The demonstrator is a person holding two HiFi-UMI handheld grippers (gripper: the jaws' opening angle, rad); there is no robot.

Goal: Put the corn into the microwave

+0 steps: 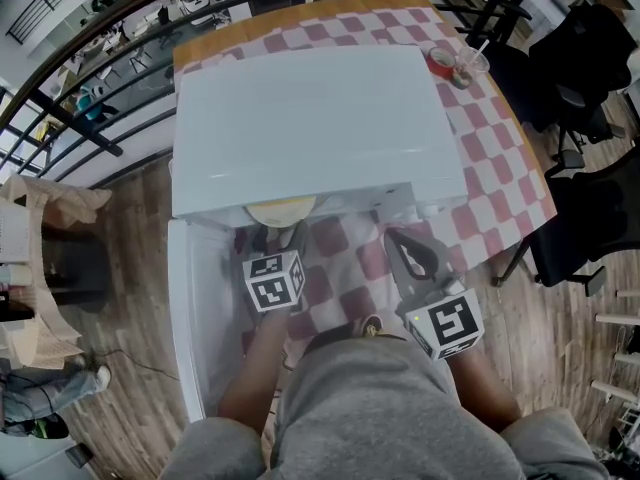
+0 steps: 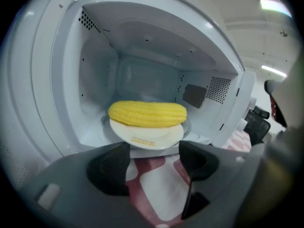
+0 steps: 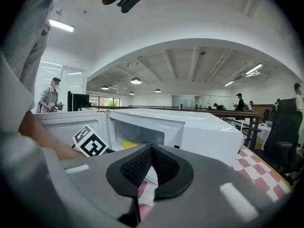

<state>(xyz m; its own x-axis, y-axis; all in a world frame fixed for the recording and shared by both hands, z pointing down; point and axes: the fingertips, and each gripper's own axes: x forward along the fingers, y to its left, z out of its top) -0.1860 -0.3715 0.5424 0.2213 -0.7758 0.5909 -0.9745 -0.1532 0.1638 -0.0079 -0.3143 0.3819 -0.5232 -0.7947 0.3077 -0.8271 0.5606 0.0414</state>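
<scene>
Head view looks steeply down on the microwave (image 1: 300, 128) from above its open front; left gripper view peers close inside; right gripper view, seemingly farther back, shares that opening from the right.

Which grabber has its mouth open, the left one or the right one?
The left gripper, facing the corn: its jaws stand apart, empty. The right gripper has its jaws pressed together.

There is one white box-shaped microwave (image 1: 310, 128), one yellow corn cob (image 2: 147, 114) and one round white plate (image 2: 148, 137). There are two grey plastic grippers: left gripper (image 2: 154, 163), right gripper (image 3: 151, 163).
</scene>
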